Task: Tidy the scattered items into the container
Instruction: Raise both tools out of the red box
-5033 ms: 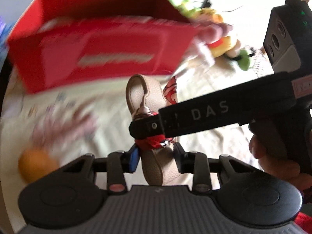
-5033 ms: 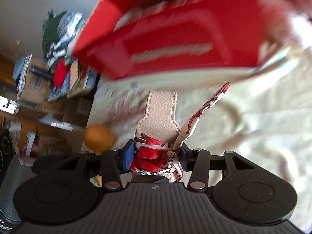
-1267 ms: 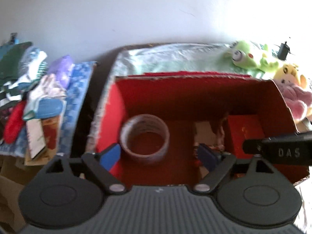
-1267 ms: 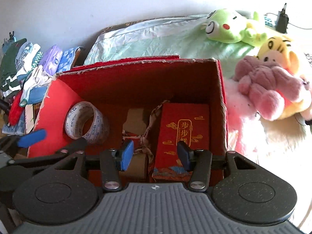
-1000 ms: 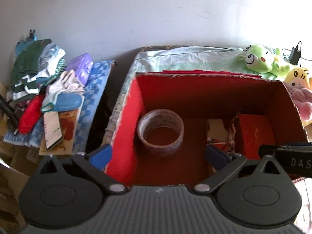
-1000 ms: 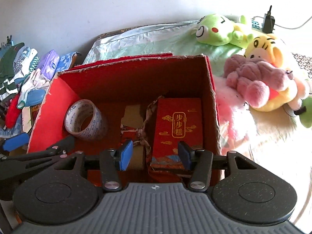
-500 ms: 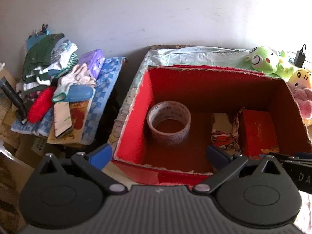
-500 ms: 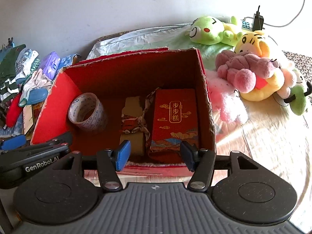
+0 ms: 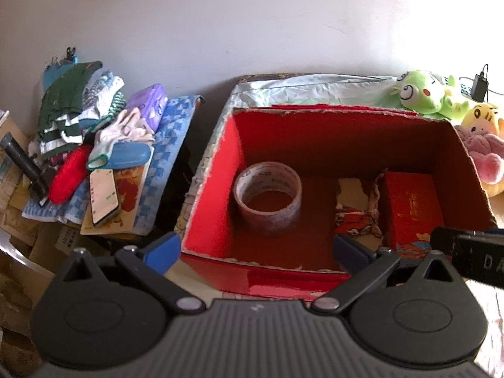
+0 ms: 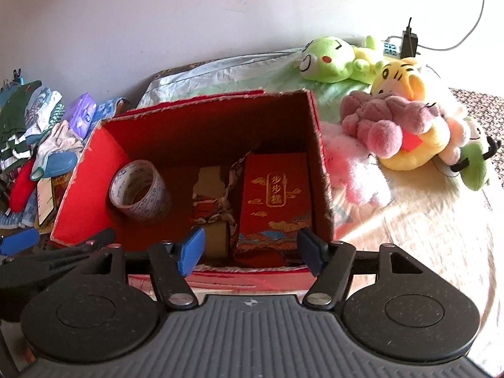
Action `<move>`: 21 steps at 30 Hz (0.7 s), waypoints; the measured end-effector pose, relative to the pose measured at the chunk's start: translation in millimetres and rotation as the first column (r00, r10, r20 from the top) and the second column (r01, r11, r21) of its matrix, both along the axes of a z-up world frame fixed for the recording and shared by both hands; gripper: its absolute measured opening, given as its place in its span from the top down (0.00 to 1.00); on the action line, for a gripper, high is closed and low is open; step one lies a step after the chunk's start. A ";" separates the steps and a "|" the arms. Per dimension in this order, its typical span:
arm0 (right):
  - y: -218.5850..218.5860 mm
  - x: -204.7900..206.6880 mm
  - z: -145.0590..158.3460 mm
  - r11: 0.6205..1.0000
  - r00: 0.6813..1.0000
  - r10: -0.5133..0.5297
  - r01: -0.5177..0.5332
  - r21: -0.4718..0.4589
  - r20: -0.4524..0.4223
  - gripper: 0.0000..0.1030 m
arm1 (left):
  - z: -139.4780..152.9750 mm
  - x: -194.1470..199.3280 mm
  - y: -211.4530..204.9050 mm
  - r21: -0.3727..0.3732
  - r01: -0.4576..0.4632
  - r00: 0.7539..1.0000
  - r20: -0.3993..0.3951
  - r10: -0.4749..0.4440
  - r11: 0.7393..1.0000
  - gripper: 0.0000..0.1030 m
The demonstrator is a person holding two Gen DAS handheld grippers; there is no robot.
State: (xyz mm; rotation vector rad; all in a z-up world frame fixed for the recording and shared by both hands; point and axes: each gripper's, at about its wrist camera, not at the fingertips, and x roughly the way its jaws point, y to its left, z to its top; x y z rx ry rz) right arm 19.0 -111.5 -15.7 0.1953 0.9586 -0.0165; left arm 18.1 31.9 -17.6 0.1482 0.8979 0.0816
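1. Container: red cardboard box (image 10: 94,154), open top, sits on the bed against a pale pillow (image 10: 220,69).
2. Contents: tape roll (image 10: 138,189) on its side at left, strap with patterned scarf (image 10: 217,208) in the middle, red gift box (image 10: 274,195) flat against the right wall. Packed side by side, likely to save floor space.
3. Right claw (image 10: 249,252): jaws opening, nothing between them; it hangs above the box's near wall.
4. Left claw (image 9: 256,250): spread wide, empty, over the near left corner.
5. Plush toys (image 10: 387,126) lie outside, just right of the box.
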 end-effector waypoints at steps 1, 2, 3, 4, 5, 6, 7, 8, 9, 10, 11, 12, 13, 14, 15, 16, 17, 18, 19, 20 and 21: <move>-1.3 0.6 0.2 1.000 1.000 -0.003 0.003 -0.002 0.000 0.33 | -0.4 -0.7 -3.0 0.013 0.005 1.000 0.000 -0.005 1.000 0.01; -2.8 1.3 0.2 1.000 1.000 -0.005 0.005 -0.002 0.001 0.33 | -0.8 -1.4 -6.0 0.027 0.010 1.000 0.000 -0.010 1.000 0.01; -4.2 1.9 0.2 1.000 1.000 -0.010 0.010 0.000 0.000 0.33 | -1.1 -2.1 -8.9 0.043 0.012 1.000 0.003 -0.012 0.999 0.01; -5.3 2.4 0.0 1.000 1.000 -0.012 0.012 0.003 0.000 0.33 | -1.2 -2.9 -11.5 0.057 0.014 1.000 0.007 -0.015 0.998 0.01; -6.0 3.1 -0.3 1.000 1.000 -0.011 0.011 0.005 0.000 0.33 | -1.1 -3.8 -13.7 0.065 0.018 1.000 0.013 -0.019 0.998 0.01; -6.3 3.7 -0.5 1.000 1.000 -0.011 0.011 0.004 -0.001 0.33 | -0.8 -4.3 -14.9 0.066 0.024 1.000 0.017 -0.025 0.998 0.01; -6.6 4.2 -0.8 1.000 1.000 -0.010 0.010 0.004 -0.001 0.33 | -0.8 -4.0 -15.1 0.058 0.029 0.999 0.016 -0.030 0.998 0.01; -7.1 4.4 -0.9 1.000 1.000 -0.012 0.012 0.004 0.000 0.33 | -1.0 -3.1 -14.5 0.045 0.033 0.999 0.009 -0.034 0.998 0.01; -7.7 4.7 -1.0 1.000 1.000 -0.014 0.014 0.004 0.002 0.32 | -1.1 -1.8 -13.6 0.033 0.034 0.999 0.003 -0.034 0.999 0.01; -8.7 5.0 -1.4 1.000 1.000 -0.017 0.017 0.004 0.002 0.32 | -1.2 -0.7 -12.8 0.027 0.030 1.000 0.001 -0.030 0.999 0.01; -9.8 5.3 -1.8 1.000 1.000 -0.021 0.021 0.004 0.002 0.32 | -1.3 0.2 -12.1 0.027 0.024 1.000 0.001 -0.024 0.999 0.01; -10.8 5.4 -2.1 1.000 1.000 -0.024 0.024 0.002 0.002 0.32 | -1.5 1.0 -11.7 0.030 0.019 1.000 0.002 -0.020 0.999 0.01; -11.5 5.3 -2.4 1.000 1.000 -0.023 0.023 0.002 0.003 0.32 | -1.8 1.5 -11.5 0.033 0.017 1.000 0.001 -0.017 0.999 0.01; -12.1 5.4 -2.7 1.000 1.000 -0.019 0.019 0.004 0.002 0.32 | -2.1 2.1 -11.3 0.034 0.015 1.000 -0.001 -0.015 0.999 0.01; -12.1 5.3 -2.7 1.000 1.000 -0.016 0.016 0.003 0.002 0.32 | -2.3 2.5 -10.9 0.035 0.014 1.000 -0.002 -0.014 0.999 0.01; -11.5 4.8 -2.5 1.000 1.000 -0.013 0.013 -0.002 0.004 0.32 | -2.5 2.7 -10.6 0.035 0.012 1.000 -0.003 -0.012 0.999 0.01; -10.6 4.4 -2.3 1.000 1.000 -0.009 0.009 -0.009 0.005 0.32 | -2.8 2.9 -10.2 0.035 0.011 1.000 -0.005 -0.011 0.999 0.01; -9.3 3.7 -2.0 1.000 1.000 -0.004 0.004 -0.017 0.007 0.32 | -3.1 3.0 -9.6 0.035 0.011 1.000 -0.006 -0.011 0.999 0.01; -8.2 2.9 -1.6 1.000 1.000 0.001 -0.001 -0.025 0.009 0.32 | -3.3 3.3 -9.0 0.035 0.010 1.000 -0.008 -0.010 0.999 0.01; -7.9 2.8 -1.5 1.000 1.000 0.005 -0.004 -0.029 0.010 0.32 | -3.7 3.6 -8.3 0.035 0.008 1.000 -0.010 -0.007 0.999 0.01; -7.7 2.3 -1.1 1.000 1.000 0.008 -0.008 -0.030 0.010 0.31 | -4.0 3.9 -7.3 0.035 0.005 1.000 -0.012 -0.005 0.999 0.01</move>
